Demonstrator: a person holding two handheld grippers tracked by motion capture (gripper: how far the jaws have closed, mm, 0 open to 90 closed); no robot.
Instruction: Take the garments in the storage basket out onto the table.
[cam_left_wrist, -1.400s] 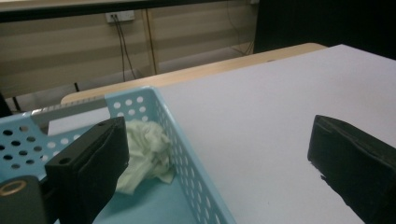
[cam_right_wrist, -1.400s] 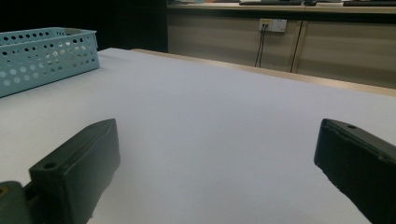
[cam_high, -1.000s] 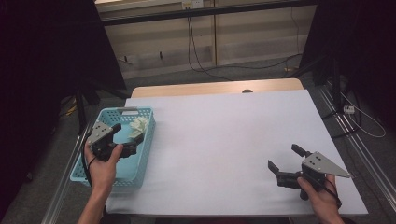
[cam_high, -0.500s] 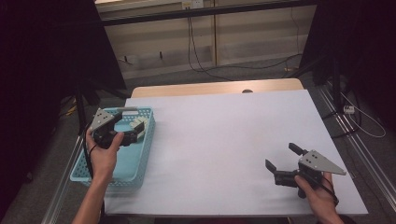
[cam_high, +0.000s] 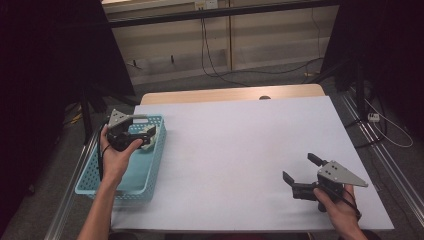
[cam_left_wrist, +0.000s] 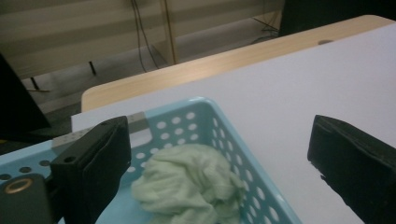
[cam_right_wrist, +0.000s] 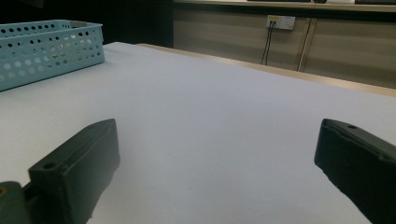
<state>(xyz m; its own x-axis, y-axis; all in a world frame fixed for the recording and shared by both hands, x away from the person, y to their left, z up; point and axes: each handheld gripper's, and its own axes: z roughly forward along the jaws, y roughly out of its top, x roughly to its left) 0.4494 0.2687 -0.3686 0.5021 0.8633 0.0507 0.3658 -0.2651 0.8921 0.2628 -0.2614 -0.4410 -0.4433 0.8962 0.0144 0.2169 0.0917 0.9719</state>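
High view: left tongs (cam_high: 145, 137) hang over the far end of the blue basket (cam_high: 152, 165), which sits at the left edge of the white surface (cam_high: 235, 145). Person's left hand (cam_high: 116, 155) wraps the handle from below, grey plate on top. Pale green cloth (cam_high: 151, 134) lies bunched in the basket's far end, right under those tongs, mostly covered by them from above.

Left gripper view: jaws spread wide w/ nothing between them. Cloth (cam_left_wrist: 184, 186) sits crumpled low in the gap, closer to the left jaw, resting against the basket's perforated wall (cam_left_wrist: 233, 154). Can't tell if a jaw touches the cloth; it looks just above it. Right jaw hangs past the basket rim, over bare white surface.

Over to the right tongs (cam_high: 299, 174): near-right part of the surface, well apart from basket & cloth, held by the right hand (cam_high: 337, 205), pointing left across the table.

Right gripper view: jaws gaping wide, empty, low over the surface (cam_right_wrist: 224, 107). Basket (cam_right_wrist: 46, 46) visible far off at upper left.
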